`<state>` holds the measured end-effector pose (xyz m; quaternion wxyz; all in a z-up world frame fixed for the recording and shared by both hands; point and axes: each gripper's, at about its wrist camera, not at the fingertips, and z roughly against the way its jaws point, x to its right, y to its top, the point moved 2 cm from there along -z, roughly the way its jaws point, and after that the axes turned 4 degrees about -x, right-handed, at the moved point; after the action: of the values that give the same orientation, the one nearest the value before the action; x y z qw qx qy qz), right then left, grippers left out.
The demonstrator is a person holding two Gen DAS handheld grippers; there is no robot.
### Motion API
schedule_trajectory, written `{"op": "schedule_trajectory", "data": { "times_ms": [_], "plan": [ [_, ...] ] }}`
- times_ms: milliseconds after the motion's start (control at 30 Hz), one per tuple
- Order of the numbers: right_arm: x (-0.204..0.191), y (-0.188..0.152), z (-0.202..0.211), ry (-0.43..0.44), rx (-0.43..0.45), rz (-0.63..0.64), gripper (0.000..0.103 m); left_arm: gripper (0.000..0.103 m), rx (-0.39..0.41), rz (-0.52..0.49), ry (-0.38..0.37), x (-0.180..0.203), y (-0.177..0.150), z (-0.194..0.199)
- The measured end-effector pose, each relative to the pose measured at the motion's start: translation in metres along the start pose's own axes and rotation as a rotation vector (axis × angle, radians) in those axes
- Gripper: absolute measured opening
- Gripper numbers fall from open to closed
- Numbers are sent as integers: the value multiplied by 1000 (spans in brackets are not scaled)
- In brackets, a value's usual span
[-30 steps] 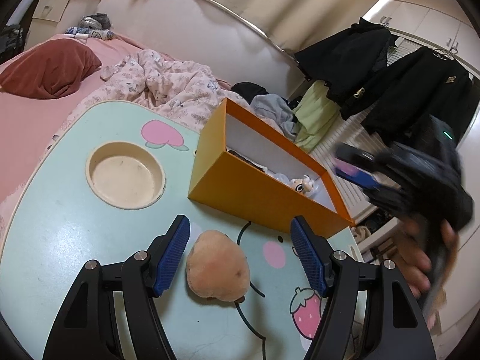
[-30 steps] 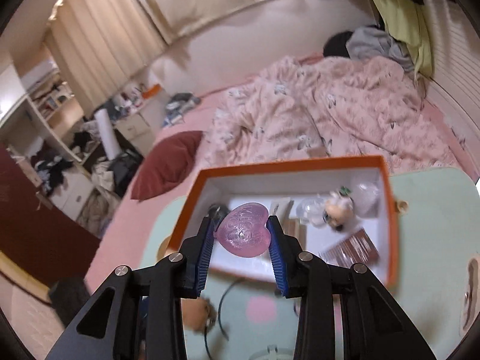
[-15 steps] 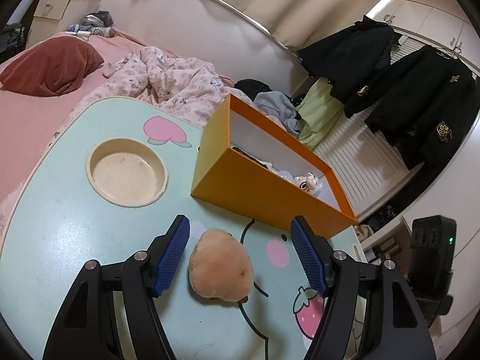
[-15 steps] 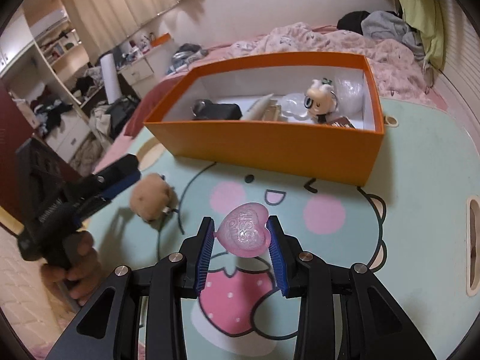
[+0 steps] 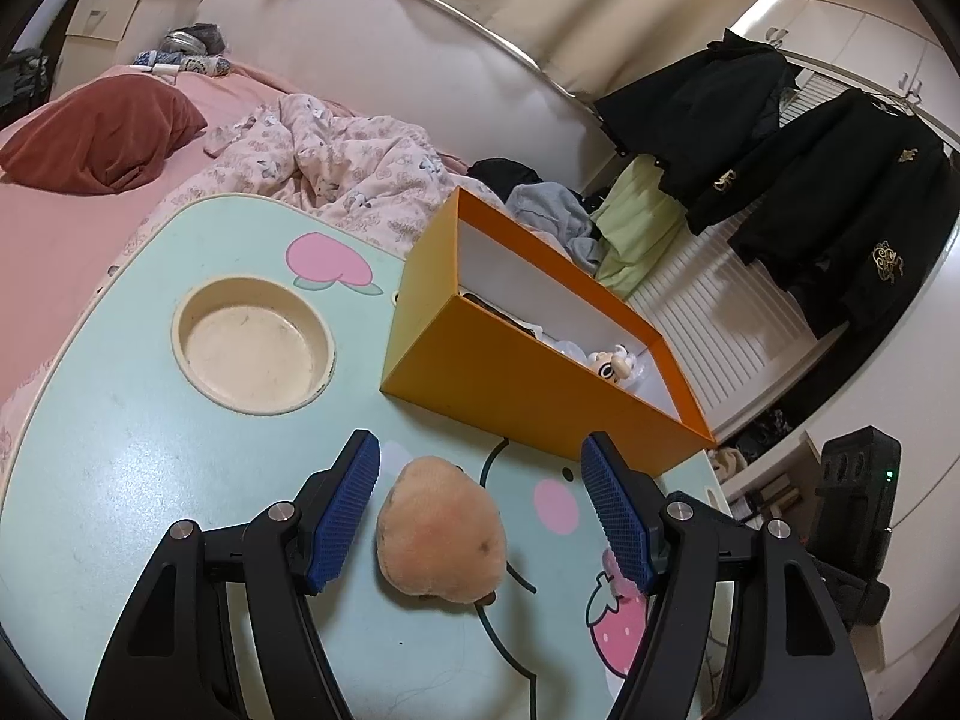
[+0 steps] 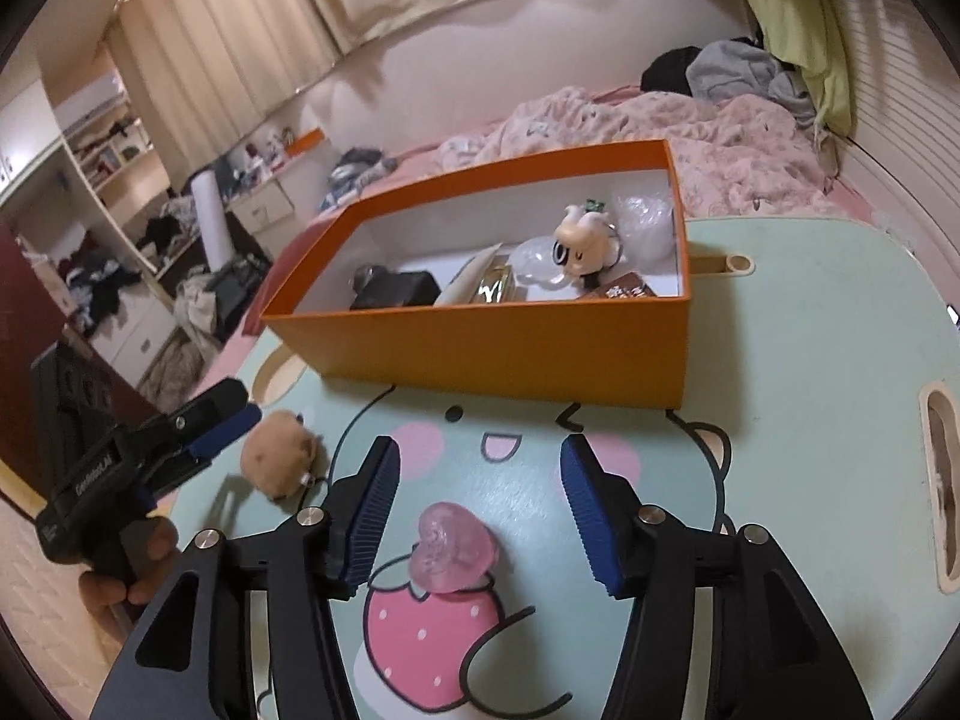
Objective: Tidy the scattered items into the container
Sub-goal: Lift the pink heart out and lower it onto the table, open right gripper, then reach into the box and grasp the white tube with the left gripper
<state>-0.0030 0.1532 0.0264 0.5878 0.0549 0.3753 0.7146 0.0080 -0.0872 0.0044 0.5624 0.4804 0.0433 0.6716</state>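
Right wrist view has the right gripper spread wide over the table, with the pink heart lying loose between its fingers on the strawberry print, touching neither pad. Orange box sits at 12 o'clock from it with a little white figure and other bits inside, and the left gripper shows at 9 o'clock beside the brown plush. Left wrist view: left gripper is wide open too, the plush resting on the table between its fingers without contact, box at about 1 o'clock, round cup hole at 10 o'clock.
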Motion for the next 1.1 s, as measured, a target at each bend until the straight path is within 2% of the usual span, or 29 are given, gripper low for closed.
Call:
{"op": "schedule_trajectory", "data": {
  "times_ms": [267, 367, 433, 500, 600, 700, 833, 967, 1033, 1067, 1100],
  "plan": [
    [14, -3, 1, 52, 74, -50, 57, 70, 14, -2, 9, 0, 1, 0],
    [23, -7, 4, 53, 102, -84, 58, 70, 61, 1, 24, 3, 7, 5],
    [25, -5, 6, 77, 107, -94, 65, 70, 109, -5, 7, 11, 14, 13],
    [27, -6, 5, 77, 97, -110, 65, 70, 102, -30, -9, 24, 26, 13],
    [29, -6, -1, 92, 68, -132, 65, 70, 26, -88, 48, 54, 49, 5],
    [30, -6, 0, 97, 74, -143, 65, 70, -42, -154, 42, 88, 68, -12],
    [30, -7, -2, 104, 57, -153, 67, 70, -253, -238, 142, 122, 89, -73],
    [33, -8, 1, 112, 64, -167, 69, 70, -475, -186, 231, 118, 89, -145],
    [34, -8, 1, 120, 63, -172, 69, 68, -524, -180, 277, 111, 89, -170],
    [34, -9, 1, 124, 61, -174, 70, 60, -531, -181, 307, 109, 89, -179],
    [35, -9, 1, 127, 60, -176, 70, 58, -529, -182, 340, 107, 91, -186]
  ]
}}
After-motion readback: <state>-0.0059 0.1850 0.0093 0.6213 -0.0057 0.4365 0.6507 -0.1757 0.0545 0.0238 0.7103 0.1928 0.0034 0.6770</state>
